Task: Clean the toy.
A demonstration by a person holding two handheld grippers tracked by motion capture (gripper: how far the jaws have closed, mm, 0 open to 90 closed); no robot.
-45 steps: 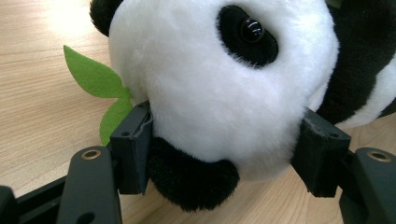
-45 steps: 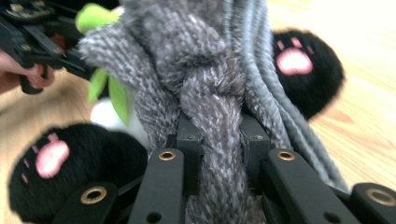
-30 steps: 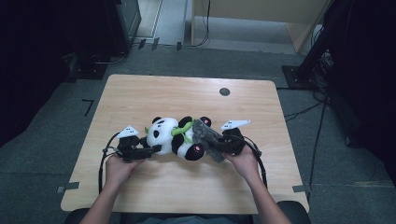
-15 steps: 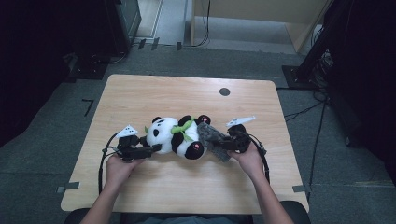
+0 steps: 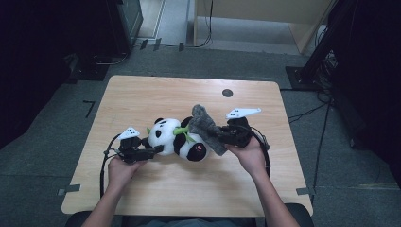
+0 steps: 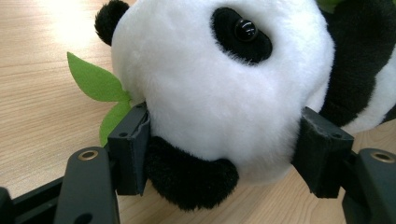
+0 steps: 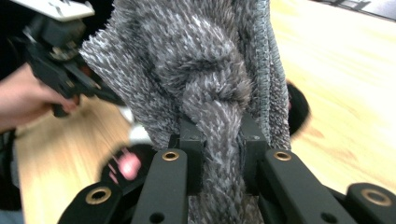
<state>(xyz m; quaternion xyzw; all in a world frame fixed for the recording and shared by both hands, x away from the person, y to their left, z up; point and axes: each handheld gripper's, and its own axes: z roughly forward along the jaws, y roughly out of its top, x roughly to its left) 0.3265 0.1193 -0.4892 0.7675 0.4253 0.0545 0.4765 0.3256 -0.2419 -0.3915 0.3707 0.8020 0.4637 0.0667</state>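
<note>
Slippage is the main risk: the right gripper pinches only a narrow fold of the shaggy grey cloth above the black-and-white plush panda, so a sharp tug could pull it free. The left gripper clamps the panda's soft head against the light wooden table; a hard pull on the cloth might drag the toy out.
</note>
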